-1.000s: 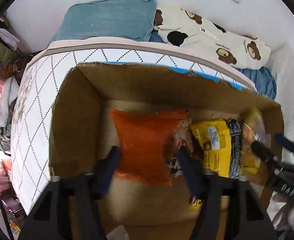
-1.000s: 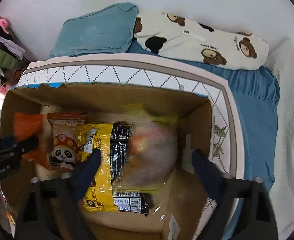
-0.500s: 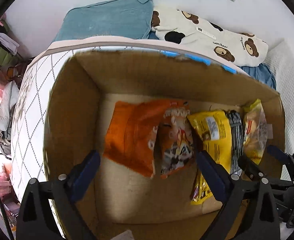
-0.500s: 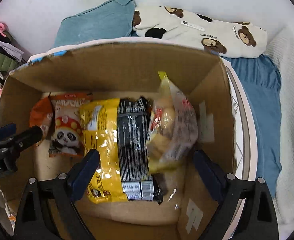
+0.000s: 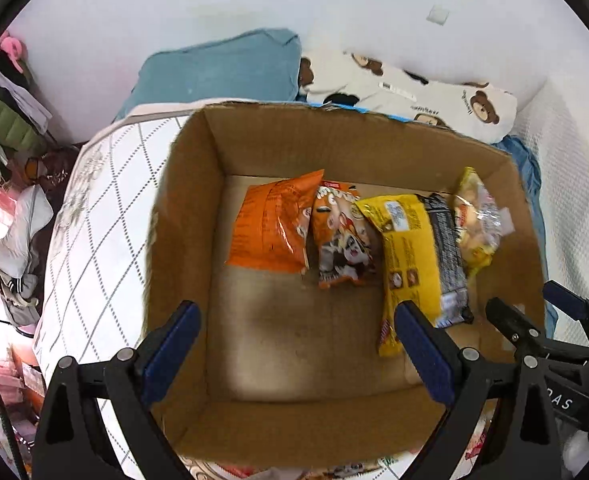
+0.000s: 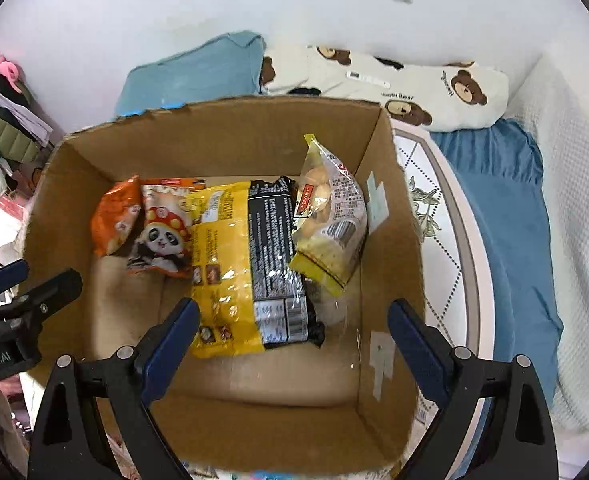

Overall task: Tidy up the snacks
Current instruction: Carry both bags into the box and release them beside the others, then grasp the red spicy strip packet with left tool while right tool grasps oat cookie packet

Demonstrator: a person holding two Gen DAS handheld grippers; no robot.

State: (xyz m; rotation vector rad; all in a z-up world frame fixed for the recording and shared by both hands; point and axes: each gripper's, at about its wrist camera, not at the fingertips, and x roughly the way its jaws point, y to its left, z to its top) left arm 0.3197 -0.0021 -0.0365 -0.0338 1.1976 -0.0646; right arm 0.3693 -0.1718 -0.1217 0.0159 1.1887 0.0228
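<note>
Yellow pkt [image 6: 230, 264] lengthwise, near-to-far

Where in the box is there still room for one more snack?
Bare floor lies along the cardboard box's left wall, beside the orange bag, and across the near half in front of the panda bag. The right side is crowded with the yellow pack and clear bag.

- cardboard box [image 6: 222, 136] — plain brown, pale tape patches on one wall
- orange packet [image 5: 272, 226] — solid orange
- panda packet [image 6: 160, 236] — orange and white, cartoon panda in a red spotted cap
- yellow packet [image 6: 224, 248] — bright yellow beside a black printed panel
- clear bag [image 6: 328, 216] — see-through, yellow edges
- pillow [image 6: 406, 84] — cream with brown bears
- blue pillow [image 6: 192, 74] — plain light blue
- quilted cover [image 5: 106, 216] — white, dotted diamond lines
</note>
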